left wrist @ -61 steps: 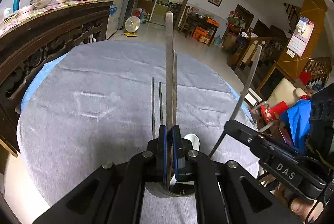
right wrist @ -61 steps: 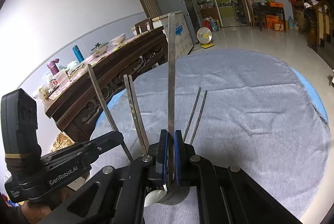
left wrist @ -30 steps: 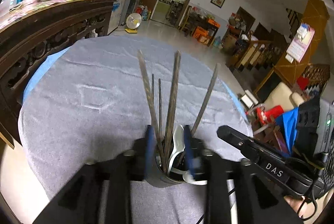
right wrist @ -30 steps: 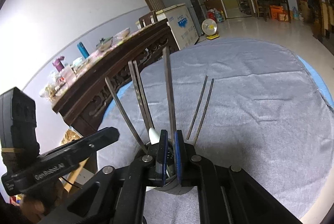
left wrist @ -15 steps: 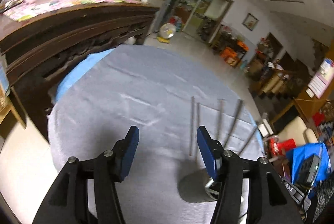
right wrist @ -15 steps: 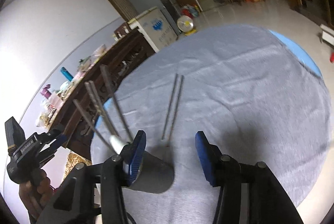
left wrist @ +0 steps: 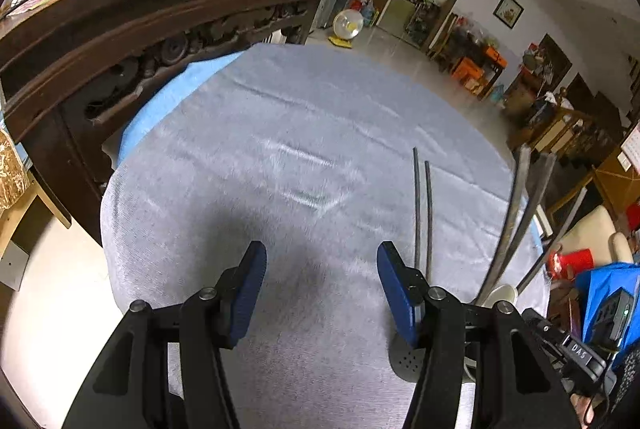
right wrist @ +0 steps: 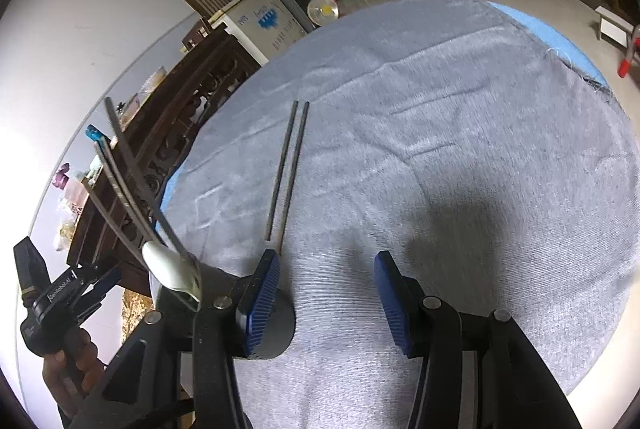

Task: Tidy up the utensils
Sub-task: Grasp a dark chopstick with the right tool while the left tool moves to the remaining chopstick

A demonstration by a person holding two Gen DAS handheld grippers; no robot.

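A grey perforated utensil holder point(left wrist: 406, 359) stands on the grey cloth, half hidden behind my left gripper's right finger. Several metal utensils point(left wrist: 516, 221) and a white spoon point(left wrist: 502, 295) lean out of it. Two dark chopsticks point(left wrist: 422, 213) lie side by side on the cloth just beyond. My left gripper point(left wrist: 326, 285) is open, with only cloth between its pads. In the right wrist view the holder point(right wrist: 278, 325) sits left of my right gripper point(right wrist: 326, 303), which is open and holds nothing. The chopsticks point(right wrist: 288, 173) lie ahead of its left pad, and the metal utensils point(right wrist: 128, 169) and spoon point(right wrist: 168, 265) lean left.
The round table point(left wrist: 280, 117) carries a grey cloth over blue, and its edge runs close on the right point(right wrist: 592, 77). A dark carved sideboard point(left wrist: 120, 29) stands close along the left. A hand point(right wrist: 76, 365) holds the left gripper's handle beside the table.
Both grippers were shut on metal utensils standing in the holder. They have let go, opened and swung apart, so the holder now sits off to one side of each.
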